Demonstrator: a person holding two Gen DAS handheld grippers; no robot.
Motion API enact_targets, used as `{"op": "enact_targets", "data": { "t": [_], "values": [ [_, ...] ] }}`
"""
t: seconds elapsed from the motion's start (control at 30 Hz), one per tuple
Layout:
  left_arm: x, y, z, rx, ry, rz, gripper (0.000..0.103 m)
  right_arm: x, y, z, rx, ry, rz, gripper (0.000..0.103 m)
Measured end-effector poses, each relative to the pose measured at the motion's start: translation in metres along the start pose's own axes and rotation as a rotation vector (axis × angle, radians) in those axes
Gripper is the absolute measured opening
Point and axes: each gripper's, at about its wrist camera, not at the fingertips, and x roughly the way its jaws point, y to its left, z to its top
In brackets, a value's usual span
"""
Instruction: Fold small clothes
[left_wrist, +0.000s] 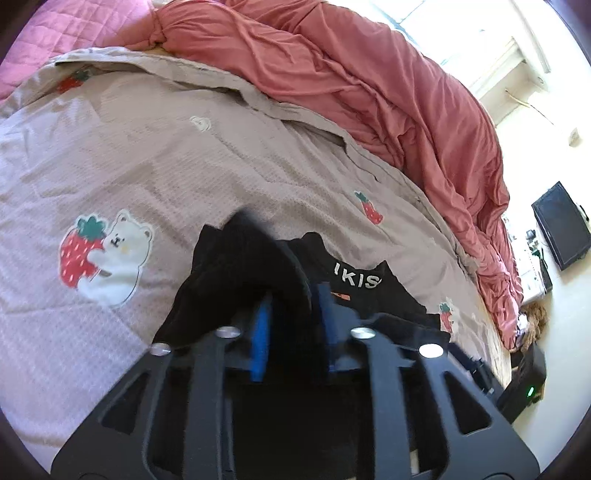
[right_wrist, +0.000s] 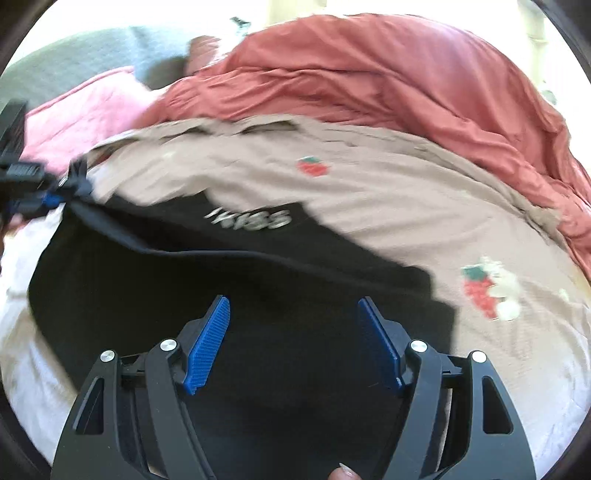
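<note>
A black garment (right_wrist: 229, 295) with white lettering (right_wrist: 251, 219) lies on a beige bedspread (right_wrist: 369, 206) printed with strawberries and bears. My left gripper (left_wrist: 291, 314) is shut on a bunched edge of the black garment (left_wrist: 240, 273) and lifts it off the bed; the cloth hides most of its blue pads. In the right wrist view the left gripper (right_wrist: 55, 199) shows at far left, pulling a corner of the garment taut. My right gripper (right_wrist: 293, 343) is open and empty, its blue pads (right_wrist: 207, 347) spread wide just above the garment's near part.
A rumpled red-orange duvet (left_wrist: 388, 92) is piled along the far side of the bed. A pink quilted pillow (left_wrist: 74, 29) lies at the far left. Beyond the bed's right edge are a black monitor (left_wrist: 561, 225) and a black box on the floor (left_wrist: 524, 387).
</note>
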Motion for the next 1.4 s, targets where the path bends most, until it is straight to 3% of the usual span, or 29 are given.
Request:
{"op": "enact_targets", "data": {
  "t": [0.13, 0.27, 0.43, 0.63, 0.67, 0.7, 0.8, 0.9, 1.0, 1.17, 1.4],
  "values": [
    [-0.007, 0.015, -0.003, -0.010, -0.014, -0.029, 0.038, -0.008, -0.037, -0.004, 0.057, -0.012, -0.041, 0.073],
    [-0.007, 0.039, -0.003, -0.052, -0.029, 0.024, 0.038, -0.005, -0.073, -0.015, 0.160, 0.021, -0.069, 0.073],
    [0.005, 0.064, 0.002, -0.087, -0.013, 0.108, 0.042, 0.005, -0.093, -0.024, 0.264, 0.059, -0.039, 0.073],
    [0.026, 0.063, 0.001, -0.033, 0.049, 0.151, 0.045, 0.028, -0.113, -0.027, 0.399, 0.123, 0.011, 0.072],
    [0.027, 0.063, 0.000, -0.024, 0.054, 0.152, 0.045, 0.030, -0.115, -0.027, 0.414, 0.126, 0.031, 0.069],
    [0.029, 0.061, -0.002, -0.011, 0.058, 0.158, 0.043, 0.030, -0.115, -0.026, 0.417, 0.128, 0.047, 0.057],
    [0.029, 0.051, -0.007, 0.039, 0.053, 0.171, 0.014, 0.026, -0.106, -0.023, 0.379, 0.124, 0.072, 0.031],
    [0.022, 0.039, -0.012, 0.104, 0.022, 0.203, 0.005, 0.013, -0.099, -0.020, 0.332, 0.086, 0.052, 0.012],
    [0.011, 0.034, -0.015, 0.128, -0.009, 0.199, 0.004, -0.006, -0.094, -0.016, 0.291, 0.025, 0.044, 0.009],
    [-0.018, 0.030, -0.008, 0.102, -0.116, 0.091, 0.003, -0.029, -0.088, -0.001, 0.225, -0.067, 0.025, 0.009],
    [-0.015, 0.023, 0.012, 0.111, -0.138, 0.141, 0.003, -0.002, -0.100, 0.014, 0.241, -0.045, -0.021, 0.009]
  ]
}}
